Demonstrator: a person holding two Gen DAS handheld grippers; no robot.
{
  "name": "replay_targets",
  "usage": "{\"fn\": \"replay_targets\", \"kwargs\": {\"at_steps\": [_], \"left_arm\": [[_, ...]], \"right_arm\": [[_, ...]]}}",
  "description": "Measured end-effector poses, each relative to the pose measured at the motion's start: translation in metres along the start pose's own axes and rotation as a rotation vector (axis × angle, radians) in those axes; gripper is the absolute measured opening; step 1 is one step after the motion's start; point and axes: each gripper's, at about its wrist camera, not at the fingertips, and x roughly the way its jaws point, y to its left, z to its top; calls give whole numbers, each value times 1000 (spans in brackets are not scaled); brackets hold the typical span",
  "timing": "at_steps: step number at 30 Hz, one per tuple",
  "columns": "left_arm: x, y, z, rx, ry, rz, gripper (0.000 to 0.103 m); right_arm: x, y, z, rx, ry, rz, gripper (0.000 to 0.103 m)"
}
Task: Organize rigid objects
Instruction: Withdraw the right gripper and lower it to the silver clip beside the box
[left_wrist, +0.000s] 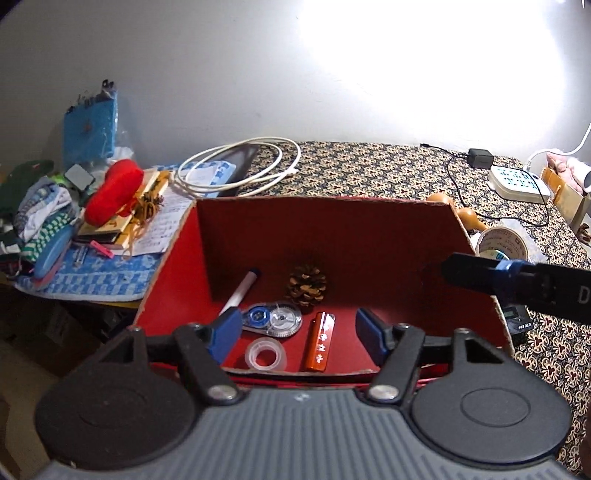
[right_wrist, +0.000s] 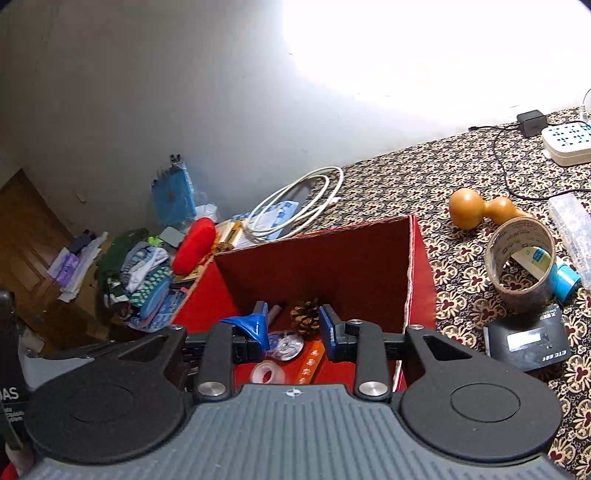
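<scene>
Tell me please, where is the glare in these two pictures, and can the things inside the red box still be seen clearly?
Left wrist view: strong white glare washes out the wall at upper right; the red box interior is dimmer, yet the pine cone and orange lighter stay sharp. Right wrist view: the same glare at top right; fisheye bending tilts the table.

Light: strong glare blown out white on the wall (left_wrist: 424, 66), upper right in both views | Shadow: dim left side, deep shade inside the red box (left_wrist: 332, 240) | Focus: mostly sharp, soft on near gripper bodies | Distortion: fisheye bending, dark vignette at corners
</scene>
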Motion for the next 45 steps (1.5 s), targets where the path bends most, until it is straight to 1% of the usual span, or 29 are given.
{"fn": "replay_targets", "kwargs": {"at_steps": [4, 12, 16, 21, 26, 29, 34, 36, 39, 42, 45], "left_arm": [[-15, -6, -4, -14, -21, 42, 69], [-35, -18, -13, -44, -22, 71, 69], [-38, -22, -22, -61, -11, 71, 69], [-37, -25, -36, -76, 23, 72, 69], [-30, -22, -58, -92, 63, 38, 69], [-21, -23, -74, -92, 102, 24, 69], [-3, -25, -90, -109, 172, 20, 69], [3, -27, -95, -105, 189, 4, 69], [7, -34, -102, -80, 190, -48, 69], [11, -47, -110, -40, 182, -93, 69], [14, -61, -117, 2, 167, -137, 69]], "right_arm": [[-11, 2, -3, -16, 13, 60, 14], [-28, -7, -10, -32, 36, 134, 14], [-35, -14, -16, -38, 53, 172, 14], [-40, -18, -23, -64, 84, 231, 15], [-43, -21, -36, -113, 128, 287, 15], [-40, -25, -47, -151, 160, 273, 15], [-31, -39, -70, -247, 223, 178, 15], [-27, -47, -78, -254, 255, 148, 15], [-21, -61, -85, -195, 295, 118, 15], [-17, -70, -86, -119, 312, 126, 15], [-12, -73, -85, -87, 317, 129, 15]]}}
